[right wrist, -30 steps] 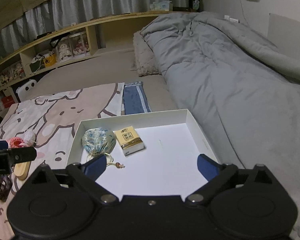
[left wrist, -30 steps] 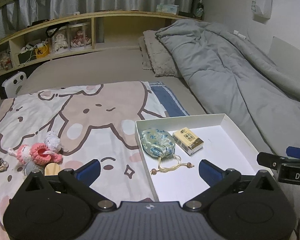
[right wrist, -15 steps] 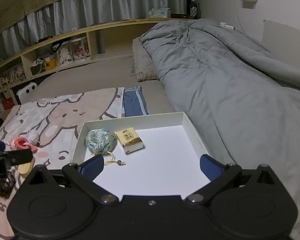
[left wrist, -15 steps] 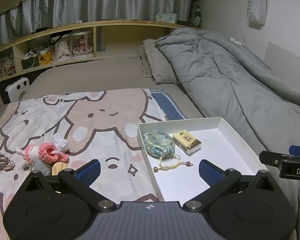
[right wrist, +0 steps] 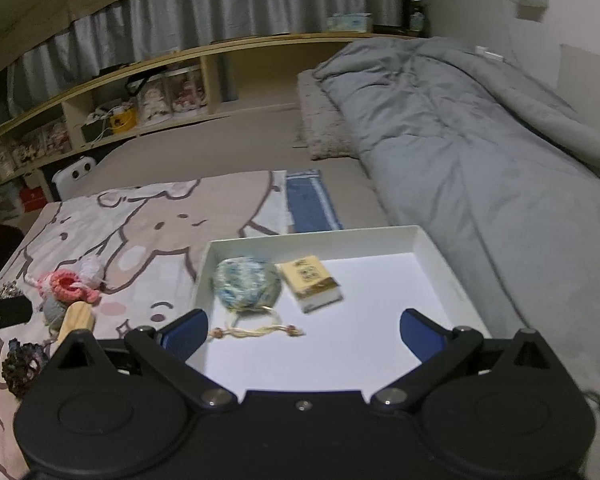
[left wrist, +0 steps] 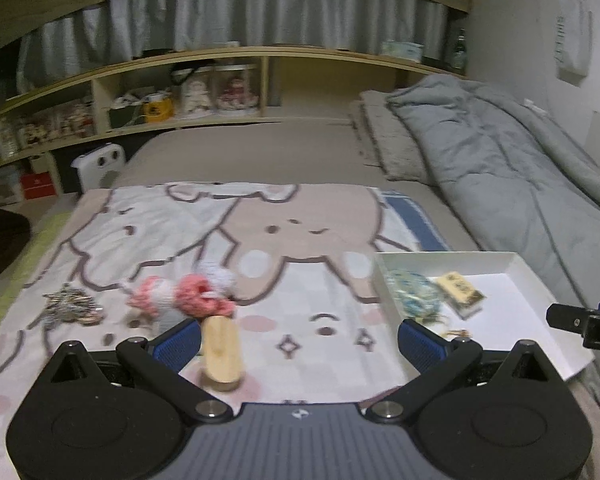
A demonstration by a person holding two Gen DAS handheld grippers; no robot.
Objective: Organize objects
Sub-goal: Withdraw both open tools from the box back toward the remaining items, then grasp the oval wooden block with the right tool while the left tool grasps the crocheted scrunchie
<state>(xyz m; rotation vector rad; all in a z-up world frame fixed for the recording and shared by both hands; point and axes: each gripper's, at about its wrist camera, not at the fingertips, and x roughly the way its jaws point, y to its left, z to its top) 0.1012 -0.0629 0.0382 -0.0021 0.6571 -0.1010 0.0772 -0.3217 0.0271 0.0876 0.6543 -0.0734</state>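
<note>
Bed blanket (left wrist: 300,312) slides right as left gripper (left wrist: 298,338), wide, swings toward wooden piece (left wrist: 221,354); right gripper (right wrist: 302,334), wide, alone shows tray (right wrist: 432,248) fully.

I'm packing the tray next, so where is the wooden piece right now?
The wooden piece lies on the cartoon blanket, left of the white tray, just in front of the pink crochet toy and beside the left hand-held gripper's left finger.

Matt white card tray (right wrist: 432,246), pale wooden block (left wrist: 221,354), woolly crocheted toy (left wrist: 180,296), soft printed cloth blanket (left wrist: 300,216).
</note>
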